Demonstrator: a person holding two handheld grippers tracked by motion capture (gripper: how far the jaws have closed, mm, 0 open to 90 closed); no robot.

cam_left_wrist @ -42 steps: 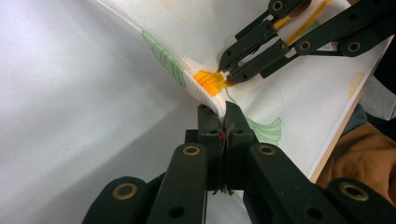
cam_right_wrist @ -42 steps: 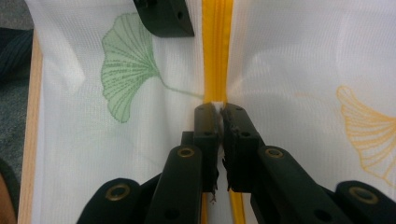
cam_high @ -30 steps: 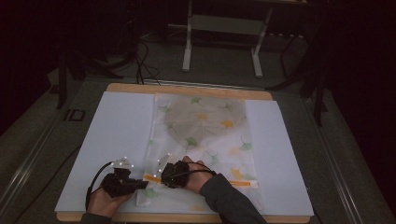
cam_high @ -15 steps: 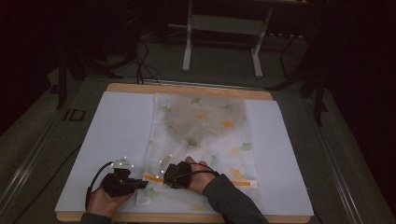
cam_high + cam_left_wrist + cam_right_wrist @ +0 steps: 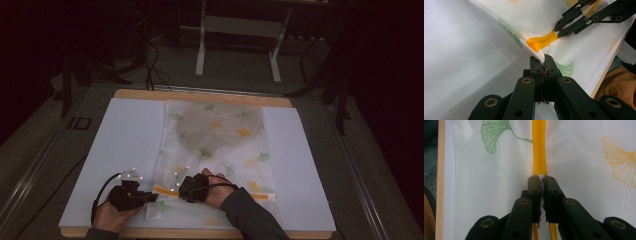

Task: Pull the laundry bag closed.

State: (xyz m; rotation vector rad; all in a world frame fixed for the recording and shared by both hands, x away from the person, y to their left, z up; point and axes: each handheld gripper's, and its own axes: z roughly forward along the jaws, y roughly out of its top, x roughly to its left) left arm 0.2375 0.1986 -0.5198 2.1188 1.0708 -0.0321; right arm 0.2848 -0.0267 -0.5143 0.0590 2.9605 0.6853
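Observation:
A white mesh bag [image 5: 215, 145] printed with green and yellow ginkgo leaves lies flat on the white sheet [image 5: 120, 140]. An orange zipper [image 5: 165, 190] runs across its near end. My left gripper [image 5: 152, 197] is shut on the bag's edge at the zipper's left end [image 5: 541, 42], and the cloth lifts into its jaws [image 5: 543, 60]. My right gripper [image 5: 180, 190] is shut on the small white zipper pull [image 5: 539, 175], its tips sitting on the orange tape [image 5: 539, 150]. The left gripper view shows the right gripper [image 5: 557, 32] a short way off.
The sheet covers a wooden table [image 5: 200, 95] whose near edge [image 5: 441, 182] runs just behind my hands. A metal stand [image 5: 237, 45] and cables [image 5: 150, 75] sit on the dark floor beyond the far edge. A person's dark sleeve [image 5: 250, 215] enters from below.
My right gripper has edged a little to the right along the zipper, baring slightly more orange tape between the two grippers. The left gripper has stayed put.

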